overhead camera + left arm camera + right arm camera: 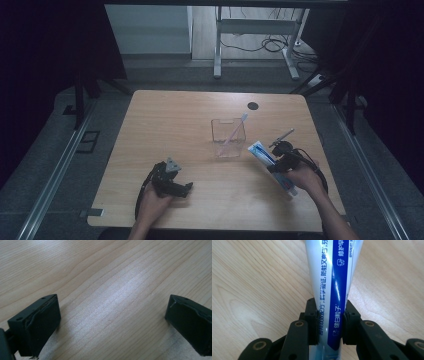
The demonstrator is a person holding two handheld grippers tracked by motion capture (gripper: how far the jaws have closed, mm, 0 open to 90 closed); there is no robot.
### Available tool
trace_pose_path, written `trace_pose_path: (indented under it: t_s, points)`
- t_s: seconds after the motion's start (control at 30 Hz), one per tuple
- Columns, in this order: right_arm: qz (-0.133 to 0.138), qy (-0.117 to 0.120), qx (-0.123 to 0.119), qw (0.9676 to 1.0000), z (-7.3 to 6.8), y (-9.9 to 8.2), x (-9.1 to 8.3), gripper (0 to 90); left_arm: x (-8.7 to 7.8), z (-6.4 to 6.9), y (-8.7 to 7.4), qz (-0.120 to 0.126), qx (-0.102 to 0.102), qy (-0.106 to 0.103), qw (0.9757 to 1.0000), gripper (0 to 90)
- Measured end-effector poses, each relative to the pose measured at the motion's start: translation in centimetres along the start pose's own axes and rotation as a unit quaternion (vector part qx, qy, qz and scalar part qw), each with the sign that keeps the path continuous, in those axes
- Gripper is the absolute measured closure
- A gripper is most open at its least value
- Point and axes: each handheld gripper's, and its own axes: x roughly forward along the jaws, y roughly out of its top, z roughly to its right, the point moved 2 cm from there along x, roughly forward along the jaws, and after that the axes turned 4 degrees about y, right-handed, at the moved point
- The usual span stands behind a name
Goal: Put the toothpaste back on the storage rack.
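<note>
While the right gripper [278, 161] sits near the right edge of the wooden table [200, 120], its fingers [313, 322] are clamped on a white-and-blue toothpaste tube [267, 162], one pad pressed to each flat side. Seen in the right gripper view, the tube [332, 277] runs straight away from the fingers over bare wood grain, a dark blue band with printed characters along its length. Seen in the high view, the tube lies slantwise, its blue-and-white end pointing toward the table's middle and its other end passing under the person's right hand [302, 177]; whether it touches the wood cannot be told.

Just beside the tube's upper end, toward the table's centre, stands a clear plastic holder [228, 137], upright and open at the top. A pale toothbrush [236, 127] leans inside it, with the head rising above the rim at the far right corner. Tube and holder are near each other but apart.

At the lower left, the left gripper [175, 182] is held by the left hand [152, 202] close to the near edge, well apart from the holder. Its fingers [37, 325] stand wide, with nothing but wood between them. A small dark round mark [253, 105] lies on the far side of the table.
</note>
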Motion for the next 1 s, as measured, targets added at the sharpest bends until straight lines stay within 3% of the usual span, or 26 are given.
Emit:
trace_pose_path:
  t_s: [0.2, 0.5, 1.0]
  points:
    - [0.05, 0.011, -0.001, 0.9987, -0.1, -0.1, -1.5, 71.2, 0.0, 0.0, 0.0, 0.001, -0.001, 0.0, 1.0, 0.2]
    - [0.112, 0.014, -0.003, 0.9936, -0.3, 0.1, -3.2, 71.0, 0.0, 0.0, 0.0, 0.001, -0.002, 0.0, 1.0, 0.2]
    - [0.201, 0.023, -0.008, 0.9793, -0.7, 1.5, -5.0, 71.0, 0.0, -0.1, 0.0, 0.0, 0.004, 0.0, 1.0, 0.2]
